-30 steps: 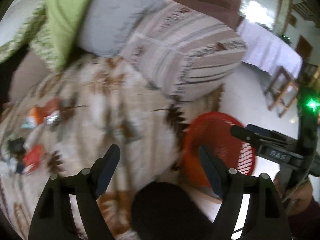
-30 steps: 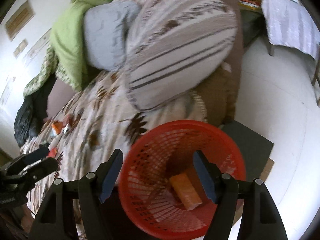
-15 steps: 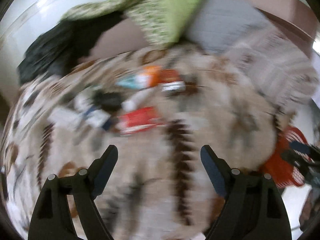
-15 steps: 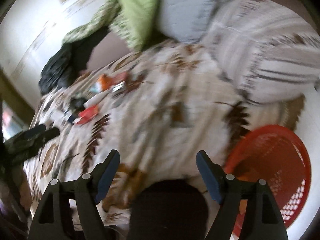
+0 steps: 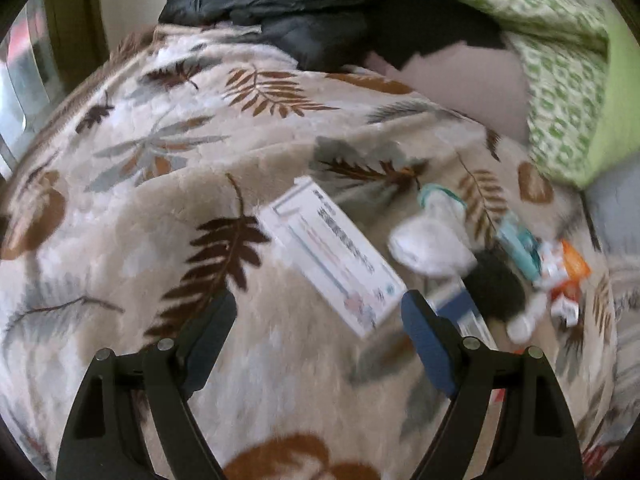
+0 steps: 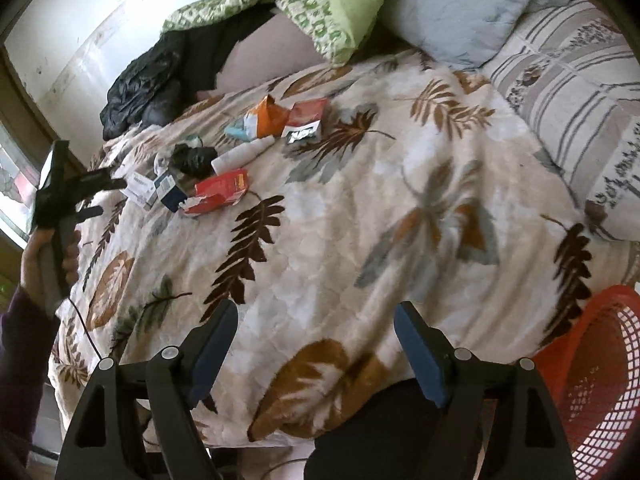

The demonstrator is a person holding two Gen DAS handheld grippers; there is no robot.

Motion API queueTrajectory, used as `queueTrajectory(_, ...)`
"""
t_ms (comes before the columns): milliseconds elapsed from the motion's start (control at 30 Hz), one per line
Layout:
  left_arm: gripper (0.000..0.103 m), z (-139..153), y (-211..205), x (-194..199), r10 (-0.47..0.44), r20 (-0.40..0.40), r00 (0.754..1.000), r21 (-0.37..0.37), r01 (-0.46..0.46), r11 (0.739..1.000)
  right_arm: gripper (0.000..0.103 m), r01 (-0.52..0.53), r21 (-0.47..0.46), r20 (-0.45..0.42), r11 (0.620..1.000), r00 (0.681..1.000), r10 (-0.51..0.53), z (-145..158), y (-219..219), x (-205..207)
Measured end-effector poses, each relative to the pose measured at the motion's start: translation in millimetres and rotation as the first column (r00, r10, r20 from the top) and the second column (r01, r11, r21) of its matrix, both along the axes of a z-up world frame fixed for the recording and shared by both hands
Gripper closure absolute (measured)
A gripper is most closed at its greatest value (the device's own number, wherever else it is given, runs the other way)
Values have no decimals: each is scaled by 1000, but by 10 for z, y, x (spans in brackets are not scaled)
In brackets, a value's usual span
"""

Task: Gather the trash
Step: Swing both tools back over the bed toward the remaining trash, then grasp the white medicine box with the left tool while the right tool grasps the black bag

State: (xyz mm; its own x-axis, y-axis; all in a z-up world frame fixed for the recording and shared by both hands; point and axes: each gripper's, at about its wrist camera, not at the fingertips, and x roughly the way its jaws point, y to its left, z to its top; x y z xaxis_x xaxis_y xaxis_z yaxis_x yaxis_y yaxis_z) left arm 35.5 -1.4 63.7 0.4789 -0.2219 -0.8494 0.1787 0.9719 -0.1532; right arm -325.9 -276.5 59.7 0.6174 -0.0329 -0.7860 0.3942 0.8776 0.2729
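- Left tool (image 5: 316, 316): jaws stand wide apart with nothing between them. It hangs over the leaf-patterned blanket (image 5: 160, 208), pointing down, at the left end of the litter. In the right wrist view the same tool (image 6: 94, 196) shows at the left edge, gripped by a hand (image 6: 44, 256) in a dark sleeve.
- Right tool (image 6: 316, 320): jaws wide apart, having just been opening; nothing is between them. It hangs over the near edge of the bed, well apart from the litter.
- Trash lies in a loose cluster on the blanket, toward the far left of the bed as seen from the right wrist.
- White flat box (image 5: 332, 256): printed face up, lying just ahead of the left tool's right finger, not touching it.
- Crumpled white wad (image 5: 432, 244): just right of the white box.
- Black crumpled item (image 5: 496, 288): beside the wad, near a dark blue packet (image 5: 460, 304) partly hidden behind the finger.
- Red carton (image 6: 220, 192): torn open at one end, lying at the near side of the cluster.
- White tube (image 6: 240, 156): lies behind the red carton.
- Orange packet (image 6: 268, 120) and red-and-silver wrapper (image 6: 306, 120): side by side at the far end of the cluster.
- Red mesh basket (image 6: 592, 380): at the bed's right corner, low in the right wrist view, well apart from the trash.
- Striped pillow (image 6: 568, 92), grey pillow (image 6: 452, 8) and black garment (image 6: 148, 84): along the far side of the bed.
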Motion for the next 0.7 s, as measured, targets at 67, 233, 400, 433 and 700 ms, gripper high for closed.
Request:
queueTrajectory(67,19,-102,-5,155,11,-24,1000,-16,-12,1000,20,-10,3,-5,1000,1000,10,-16,12,75)
queueTrajectory(233,19,-314,-107,358,15,-48,999,2,-15,1000,20,-86,-11,16,996,996,86,31,105,490)
queueTrajectory(400,16,-410,-151,423,15,-48,999,-3,-15,1000,20,-217,-24,77,976,973,219,111,264,1207)
queueTrajectory(433,15,-416,-150,441,15,-49,999,-7,-16,1000,20,-242,-29,84,970,966,243,114,305,1345)
queueTrajectory(700,13,-452,-144,605,5,-83,996,-18,-7,1000,20,-424,-83,24,902,904,427,-10,685,2667)
